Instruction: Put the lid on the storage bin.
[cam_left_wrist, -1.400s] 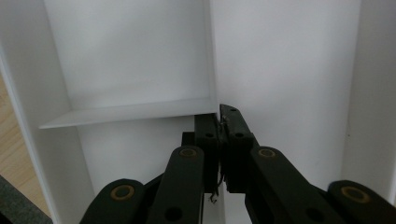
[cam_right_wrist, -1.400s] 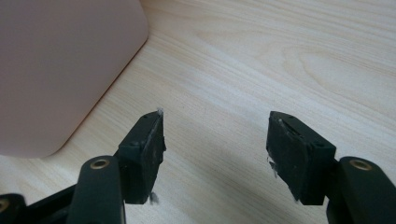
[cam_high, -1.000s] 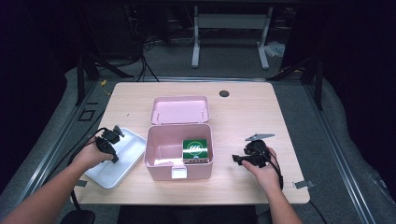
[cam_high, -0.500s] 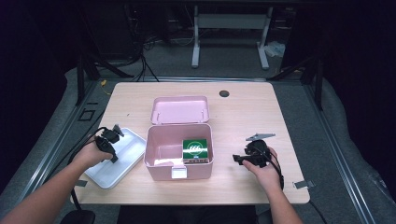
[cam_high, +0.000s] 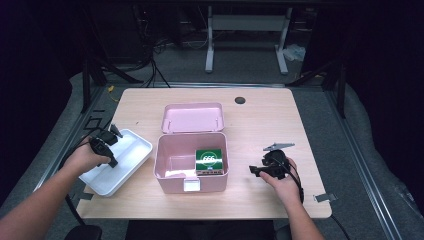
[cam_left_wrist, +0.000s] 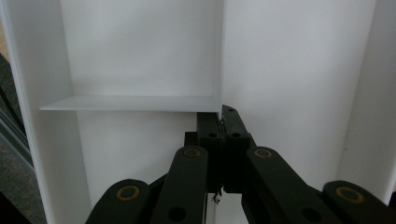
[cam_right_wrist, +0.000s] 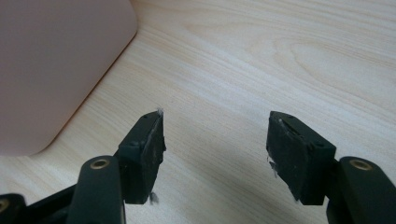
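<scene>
- My left claw (cam_high: 111, 145) sits over the white tray (cam_high: 137, 157) at the left of the table (cam_high: 265, 120), its jaws pressed together with nothing between them.
- In the left gripper view, the tips of my left claw (cam_left_wrist: 223, 122) point at the tray's (cam_left_wrist: 289, 60) floor, close to where its thin dividers meet.
- My right claw (cam_high: 257, 170) rests low over bare wood, just to the right of the pink box (cam_high: 167, 172), jaws spread apart and holding nothing.
- In the right gripper view, my right claw (cam_right_wrist: 215, 135) frames only wood grain; a rounded corner of the pink box (cam_right_wrist: 56, 65) stands near one jaw, apart from it.
- The box is open, its lid (cam_high: 192, 117) tipped back behind it.
- Inside, against the right wall, lies a green pack (cam_high: 208, 159) with white markings; the print looks like "666", though it is too small for me to be sure.
</scene>
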